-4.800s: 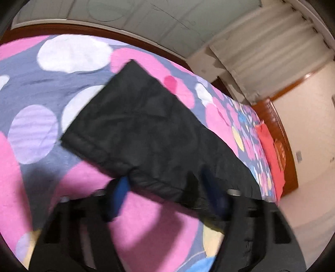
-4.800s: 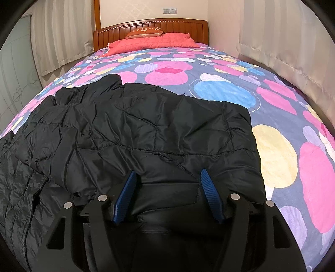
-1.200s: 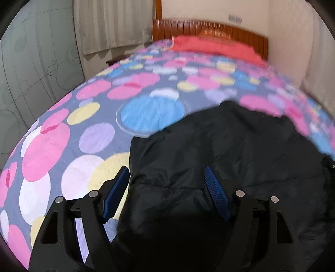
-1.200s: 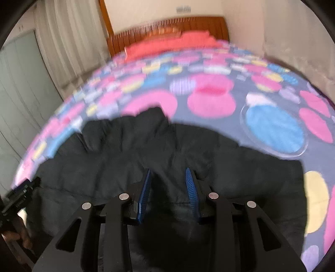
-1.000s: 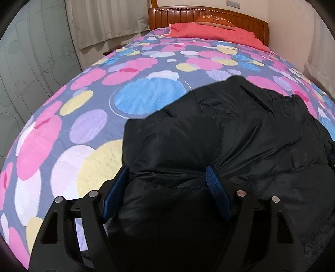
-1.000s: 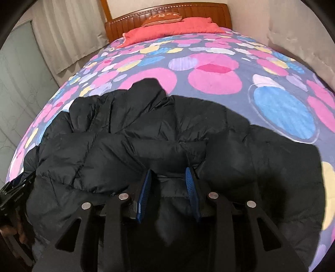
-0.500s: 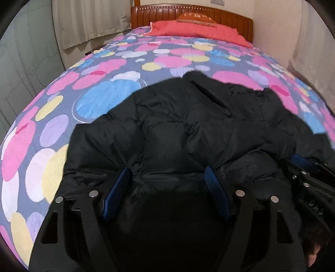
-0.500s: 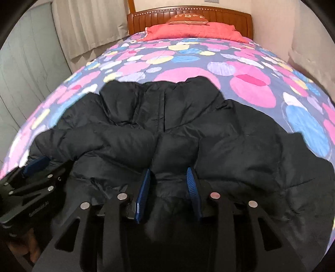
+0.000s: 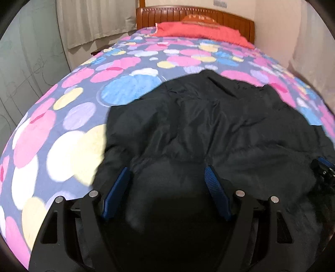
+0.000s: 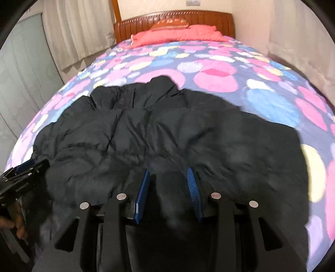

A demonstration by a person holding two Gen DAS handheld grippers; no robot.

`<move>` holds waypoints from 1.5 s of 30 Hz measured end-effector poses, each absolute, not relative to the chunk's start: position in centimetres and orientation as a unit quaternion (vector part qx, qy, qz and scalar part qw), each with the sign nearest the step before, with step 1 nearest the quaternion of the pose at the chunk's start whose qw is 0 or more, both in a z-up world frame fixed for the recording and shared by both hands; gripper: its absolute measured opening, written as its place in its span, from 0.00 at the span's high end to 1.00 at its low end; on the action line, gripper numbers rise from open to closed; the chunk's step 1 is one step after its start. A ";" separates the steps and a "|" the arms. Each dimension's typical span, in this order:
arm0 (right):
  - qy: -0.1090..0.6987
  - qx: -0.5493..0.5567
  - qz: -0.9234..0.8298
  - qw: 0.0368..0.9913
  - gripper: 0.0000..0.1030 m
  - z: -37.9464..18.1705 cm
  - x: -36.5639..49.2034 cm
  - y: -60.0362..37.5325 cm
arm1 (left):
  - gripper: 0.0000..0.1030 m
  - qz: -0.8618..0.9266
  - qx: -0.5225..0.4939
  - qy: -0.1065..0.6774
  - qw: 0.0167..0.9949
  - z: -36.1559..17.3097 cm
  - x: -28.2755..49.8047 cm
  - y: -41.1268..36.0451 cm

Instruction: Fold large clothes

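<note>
A black puffer jacket [image 9: 209,129] lies across the near end of a bed with a spotted cover [image 9: 69,117]; it also shows in the right wrist view [image 10: 167,134]. My left gripper [image 9: 167,173] is wide open, its blue pads either side of the jacket's near hem, which bulges between them. My right gripper [image 10: 168,174] has its jaws partly apart with a fold of the jacket between them; whether the pads press on it I cannot tell. The left gripper also shows at the left edge of the right wrist view [image 10: 23,169], and the right gripper at the right edge of the left wrist view [image 9: 324,167].
A wooden headboard [image 9: 194,14] and a red pillow [image 9: 199,31] are at the far end of the bed. Curtains [image 10: 79,33] hang on the left and a wall [image 10: 303,37] runs along the right. Glass panels [image 9: 27,58] stand at the far left.
Both grippers have drawn back slightly with the jacket's near edge bunched between their fingers. The jacket lies flatter and more spread. The right gripper's gap looks a little wider than before.
</note>
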State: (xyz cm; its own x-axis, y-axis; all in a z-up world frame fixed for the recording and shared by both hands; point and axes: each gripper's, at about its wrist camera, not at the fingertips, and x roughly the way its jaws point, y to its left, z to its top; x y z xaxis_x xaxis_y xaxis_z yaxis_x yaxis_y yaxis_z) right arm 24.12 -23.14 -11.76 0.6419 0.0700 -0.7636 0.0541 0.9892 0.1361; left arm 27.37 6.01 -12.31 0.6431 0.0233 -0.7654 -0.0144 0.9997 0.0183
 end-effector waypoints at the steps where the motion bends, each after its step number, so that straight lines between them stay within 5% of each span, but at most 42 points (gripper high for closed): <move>1: 0.419 0.073 0.001 0.905 0.53 -11.3 22.8 -23.7 | 0.28 0.009 0.004 0.419 0.908 -12.0 26.5 6.4; 16: 0.450 0.116 -0.113 0.878 0.39 -12.6 1.1 -34.7 | 0.17 0.034 -0.087 0.447 0.889 -11.9 6.8 17.0; 32: 0.461 0.191 -0.087 0.862 0.37 -16.1 -7.4 -35.0 | 0.16 -0.013 -0.171 0.474 0.864 -15.0 0.1 17.9; 37: 0.459 0.210 -0.069 0.861 0.60 -16.3 -8.0 -34.3 | 0.36 -0.008 -0.169 0.467 0.868 -14.8 -0.7 17.7; 45: 0.447 0.205 -0.059 0.869 0.79 -15.5 -8.5 -33.5 | 0.72 -0.007 -0.187 0.457 0.870 -14.4 -1.3 18.3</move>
State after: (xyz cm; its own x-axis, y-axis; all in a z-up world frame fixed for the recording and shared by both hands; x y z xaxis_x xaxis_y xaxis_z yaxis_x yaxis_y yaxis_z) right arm -8.46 -33.47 -15.53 0.5942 0.0808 -0.8002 0.2856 0.9089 0.3038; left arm -1.34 18.33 -14.43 0.5824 -0.1824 -0.7921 -0.1588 0.9302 -0.3310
